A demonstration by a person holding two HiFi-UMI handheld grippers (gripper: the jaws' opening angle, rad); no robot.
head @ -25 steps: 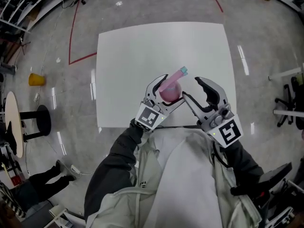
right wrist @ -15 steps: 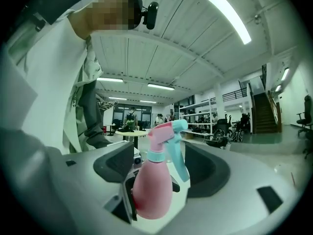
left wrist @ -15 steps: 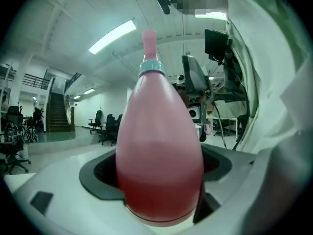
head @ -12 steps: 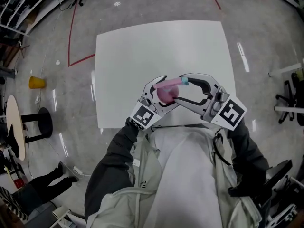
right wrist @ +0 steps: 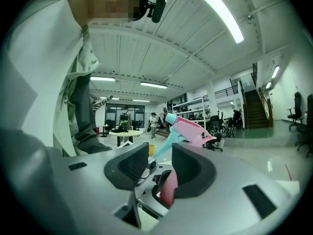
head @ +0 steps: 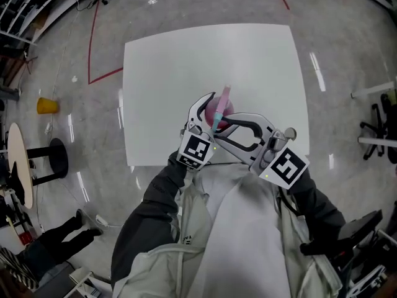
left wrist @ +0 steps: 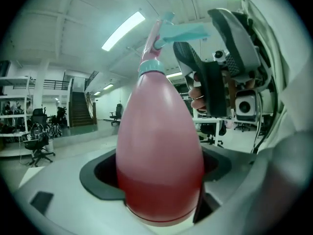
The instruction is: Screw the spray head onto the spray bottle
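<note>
Gripping the pink spray bottle (left wrist: 159, 146) round its wide body, the left gripper (left wrist: 157, 177) has both jaws pressed against the sides, and the bottle's neck points away from its camera. The teal collar (left wrist: 150, 66) sits on that neck with the spray head (right wrist: 193, 129) above it; whether the thread is fully seated cannot be told. The right gripper (right wrist: 160, 166) reaches in from the person's right with its jaws closing. The teal trigger (right wrist: 164, 143) stands in the gap between them, and the pads do not visibly press on it. In the head view both grippers meet close to the person's chest, over the near part of the white table (head: 186, 61). Beyond the table's left edge, a red line (head: 93, 48) and a small yellow object (head: 48, 105) lie on the grey floor (head: 62, 17).
</note>
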